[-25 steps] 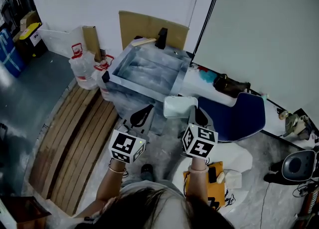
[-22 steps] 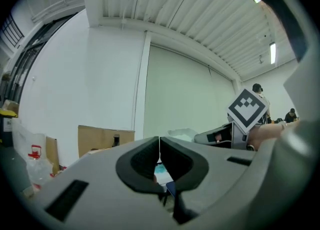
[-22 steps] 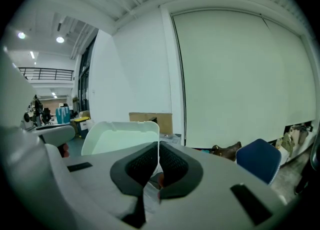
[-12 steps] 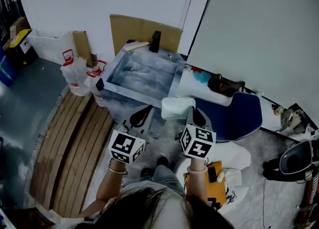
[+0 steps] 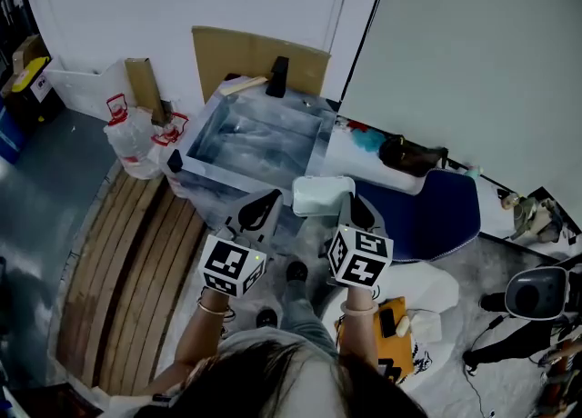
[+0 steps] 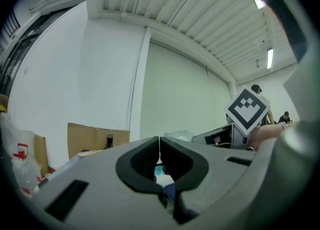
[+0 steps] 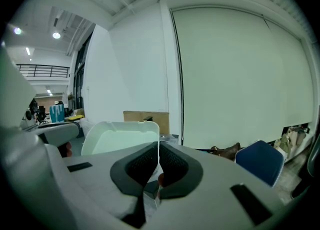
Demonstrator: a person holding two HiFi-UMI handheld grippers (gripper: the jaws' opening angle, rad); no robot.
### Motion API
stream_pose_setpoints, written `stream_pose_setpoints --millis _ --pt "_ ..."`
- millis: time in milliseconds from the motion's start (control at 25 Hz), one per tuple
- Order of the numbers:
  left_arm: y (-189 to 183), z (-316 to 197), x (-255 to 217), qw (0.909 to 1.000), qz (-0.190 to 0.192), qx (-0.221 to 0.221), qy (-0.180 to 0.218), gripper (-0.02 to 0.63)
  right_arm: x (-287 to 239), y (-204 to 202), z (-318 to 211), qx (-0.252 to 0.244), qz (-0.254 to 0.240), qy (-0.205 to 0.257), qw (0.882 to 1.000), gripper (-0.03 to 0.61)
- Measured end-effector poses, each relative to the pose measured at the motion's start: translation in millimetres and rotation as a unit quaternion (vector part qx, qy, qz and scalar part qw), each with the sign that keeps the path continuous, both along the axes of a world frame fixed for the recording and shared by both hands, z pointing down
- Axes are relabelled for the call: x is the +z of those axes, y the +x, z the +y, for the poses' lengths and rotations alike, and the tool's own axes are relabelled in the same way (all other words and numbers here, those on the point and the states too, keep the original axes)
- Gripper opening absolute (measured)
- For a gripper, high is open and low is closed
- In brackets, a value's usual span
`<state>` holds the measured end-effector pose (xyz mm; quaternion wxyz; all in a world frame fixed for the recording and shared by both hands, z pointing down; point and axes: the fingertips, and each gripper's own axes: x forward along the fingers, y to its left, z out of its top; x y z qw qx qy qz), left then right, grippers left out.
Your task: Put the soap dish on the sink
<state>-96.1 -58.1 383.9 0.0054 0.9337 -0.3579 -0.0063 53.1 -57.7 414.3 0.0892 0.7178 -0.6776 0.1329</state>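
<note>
The white soap dish [image 5: 321, 195] [image 7: 121, 137] is carried in the air just short of the sink's near right corner, with my right gripper [image 5: 351, 211] [image 7: 158, 158] shut on its edge. The steel sink [image 5: 212, 169] stands ahead against the wall, a dark tap [image 5: 277, 77] at its back rim. My left gripper [image 5: 265, 206] [image 6: 159, 150] is held beside the right one, shut with nothing between its jaws. In the left gripper view the right gripper's marker cube [image 6: 248, 111] shows at the right.
Brown cardboard [image 5: 255, 57] leans behind the sink. Plastic jugs [image 5: 130, 141] stand to its left, over wooden boards [image 5: 118, 271]. A blue chair [image 5: 427, 212] and a dark bag [image 5: 411, 154] lie to the right. A yellow item [image 5: 393, 325] rests on the floor near my feet.
The view has shifted a little closer to the sink. Both grippers keep their places and the right one still holds the soap dish.
</note>
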Motion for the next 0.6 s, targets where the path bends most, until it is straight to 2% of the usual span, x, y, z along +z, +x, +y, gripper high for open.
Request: stream_pose_setpoints --millis 600 --pt "46.7 -85.7 5.0 0.9998 -0.011 -0.014 -0.009 0.011 10.6 47.4 -89.8 -0.013 -0.010 -0.012 1.000 0.028"
